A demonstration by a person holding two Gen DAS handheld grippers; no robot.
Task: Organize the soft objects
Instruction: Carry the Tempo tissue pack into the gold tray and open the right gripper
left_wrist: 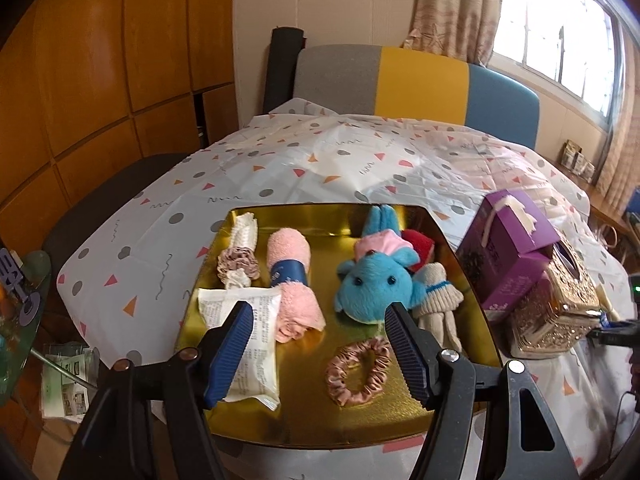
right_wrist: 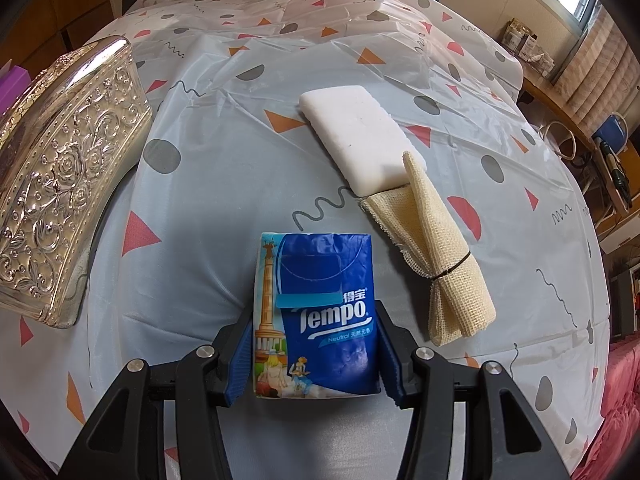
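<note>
Right tool (right_wrist: 314, 354) around tissue pack (right_wrist: 316, 312), tablecloth (right_wrist: 192, 208) open leftward

left gripper (left_wrist: 320, 314) | right gripper (right_wrist: 314, 350) | black arms, ribbed blue fingers (left_wrist: 230, 352), silver and copper screws

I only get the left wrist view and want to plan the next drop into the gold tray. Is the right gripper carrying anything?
Observer: Yes, the right gripper is shut on a blue tissue pack.
Operator: Anything loose left on the table near it?
Observer: A white sponge lies beyond the pack.
Operator: Only that?
Observer: A tied beige mesh cloth lies against the sponge's near end.
</note>
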